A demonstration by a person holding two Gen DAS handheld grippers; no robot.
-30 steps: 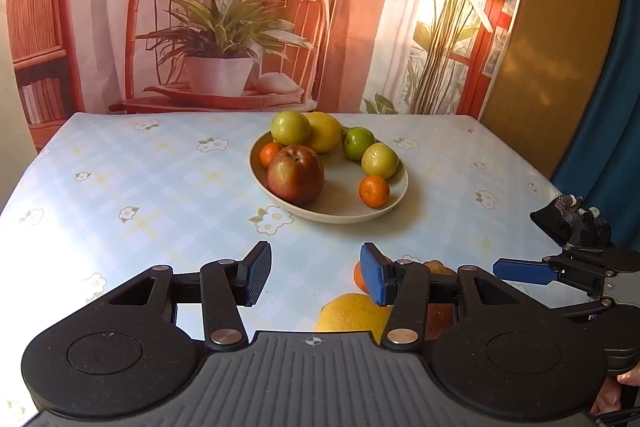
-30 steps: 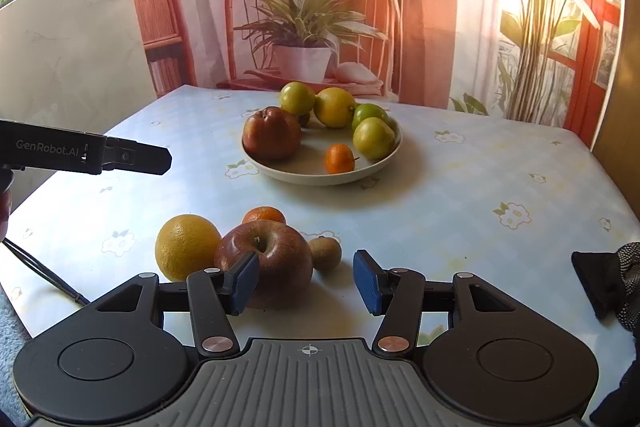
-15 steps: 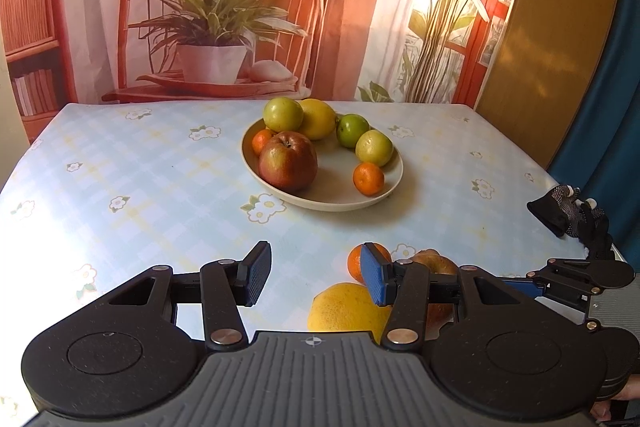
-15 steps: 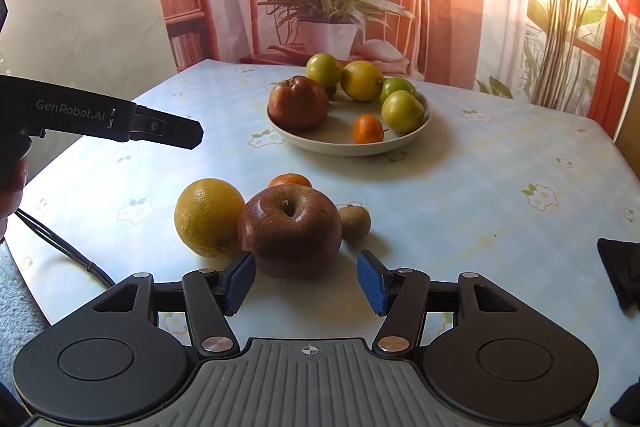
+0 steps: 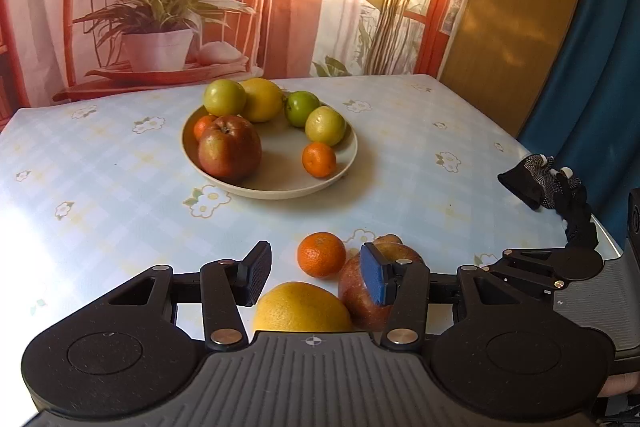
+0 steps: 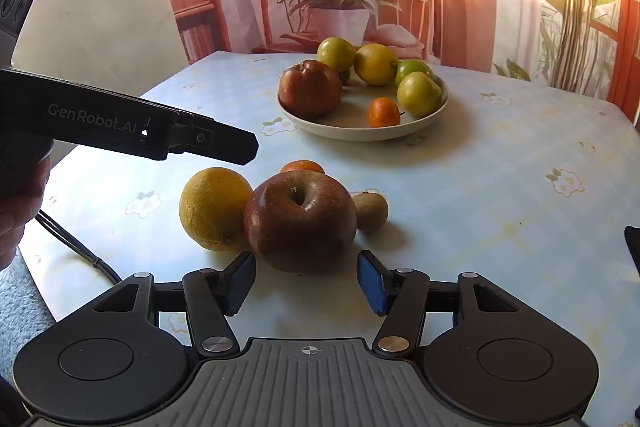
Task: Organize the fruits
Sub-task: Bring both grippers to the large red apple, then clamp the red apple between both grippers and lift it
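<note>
A cream bowl on the table holds a red apple, green and yellow fruits and small oranges. Loose on the table near me lie a red apple, a large yellow orange, a small mandarin and a kiwi. My right gripper is open, its pads just short of the loose apple. My left gripper is open above the yellow orange and mandarin; its body shows in the right wrist view.
The table has a light blue flowered cloth. A black glove lies at its right edge. A printed backdrop with a chair and plant stands behind. A cable hangs off the near left edge.
Both grippers have moved forward and lower toward the loose fruits. The right gripper now has the red apple close in front of its open jaws. Nothing was grasped.
</note>
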